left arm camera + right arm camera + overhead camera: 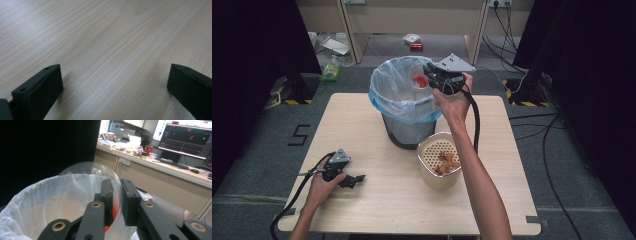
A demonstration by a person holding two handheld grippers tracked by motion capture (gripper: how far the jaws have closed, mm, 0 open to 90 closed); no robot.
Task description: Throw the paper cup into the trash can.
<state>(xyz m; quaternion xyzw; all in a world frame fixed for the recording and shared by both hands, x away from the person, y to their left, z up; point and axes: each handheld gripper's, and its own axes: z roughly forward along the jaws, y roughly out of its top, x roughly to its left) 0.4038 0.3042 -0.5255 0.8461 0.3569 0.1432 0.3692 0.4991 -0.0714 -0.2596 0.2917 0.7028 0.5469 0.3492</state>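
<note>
A clear plastic bowl (418,80) with red residue hangs tilted over the mouth of a grey bin (404,125) lined with a bluish bag. My right gripper (432,75) reaches over the bin's far right rim. In the right gripper view the bowl's (82,177) thin rim runs between the jaws of the right gripper (116,182), which stand a little apart with a gap beside the rim. The white bag liner (37,202) spreads below. My left gripper (358,179) rests on the table at the front left, its jaws (115,67) wide open over bare wood.
A beige perforated container (439,160) holding brown food pieces stands just in front of the bin, under my right forearm. The wooden table (377,210) has free room at the left and front. Beyond the table lie scattered items on the floor and a cluttered desk.
</note>
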